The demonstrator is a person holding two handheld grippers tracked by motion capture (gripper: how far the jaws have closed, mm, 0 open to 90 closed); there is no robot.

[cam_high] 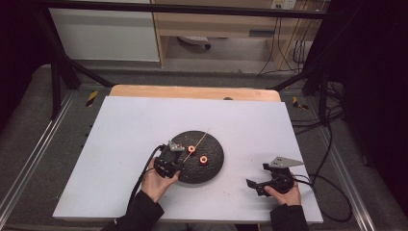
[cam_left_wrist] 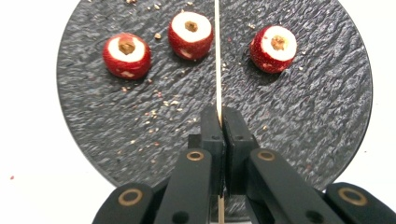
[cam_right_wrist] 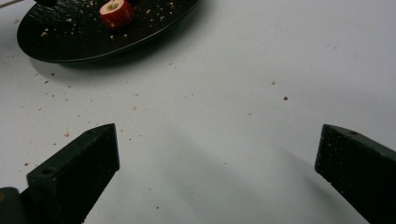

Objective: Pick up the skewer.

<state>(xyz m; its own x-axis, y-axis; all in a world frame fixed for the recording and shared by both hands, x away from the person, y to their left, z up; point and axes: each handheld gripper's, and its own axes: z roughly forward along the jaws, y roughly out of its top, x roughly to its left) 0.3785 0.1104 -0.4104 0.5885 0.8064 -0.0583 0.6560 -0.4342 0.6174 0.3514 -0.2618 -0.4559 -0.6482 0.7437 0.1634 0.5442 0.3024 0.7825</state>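
Over the black plate [cam_left_wrist: 93, 116], left hand-held gripper [cam_left_wrist: 219, 116] pinches the skewer [cam_left_wrist: 217, 60] tight

In the high view the left hand-held gripper [cam_high: 179, 153] hides one fruit on the plate [cam_high: 214, 161]. In the left gripper view, the plate's far rim and the skewer [cam_left_wrist: 217, 60] tip are cropped.

You're looking down on a white table [cam_high: 125, 144] with a wooden edge [cam_high: 192, 91] at its far side, standing on grey carpet [cam_high: 29, 125]. Beyond it sit a white cabinet [cam_high: 103, 33] and a light wooden desk [cam_high: 216, 24], with black cables [cam_high: 288, 43] hanging at the right, where the room falls dark.
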